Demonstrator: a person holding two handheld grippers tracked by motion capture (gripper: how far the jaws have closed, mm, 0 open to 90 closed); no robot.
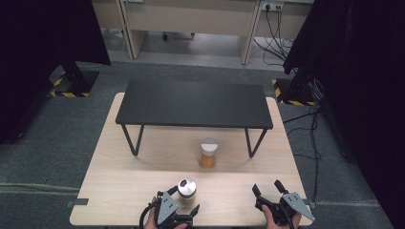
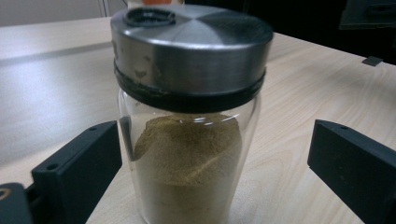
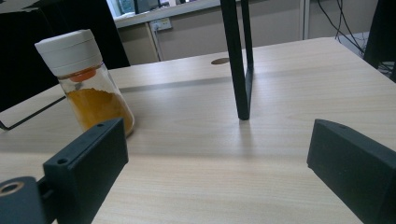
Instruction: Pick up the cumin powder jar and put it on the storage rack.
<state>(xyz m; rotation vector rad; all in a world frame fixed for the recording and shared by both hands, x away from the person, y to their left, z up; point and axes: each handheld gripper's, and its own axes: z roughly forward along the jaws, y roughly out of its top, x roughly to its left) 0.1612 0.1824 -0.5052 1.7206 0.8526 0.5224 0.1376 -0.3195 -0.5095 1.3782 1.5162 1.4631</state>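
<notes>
A glass jar with a steel shaker lid holds brownish powder and stands near the table's front edge. My left gripper is open around it. In the left gripper view the jar is close up between the two jaws; the left jaw is near the glass and the right jaw stands well apart. A second jar with a white lid and orange powder stands mid-table. My right gripper is open and empty at the front right. Its own view has that white-lidded jar farther off to the left.
A low black shelf on thin metal legs spans the back of the wooden table; one leg rises ahead of my right gripper. Grey carpet, cables and black curtains surround the table.
</notes>
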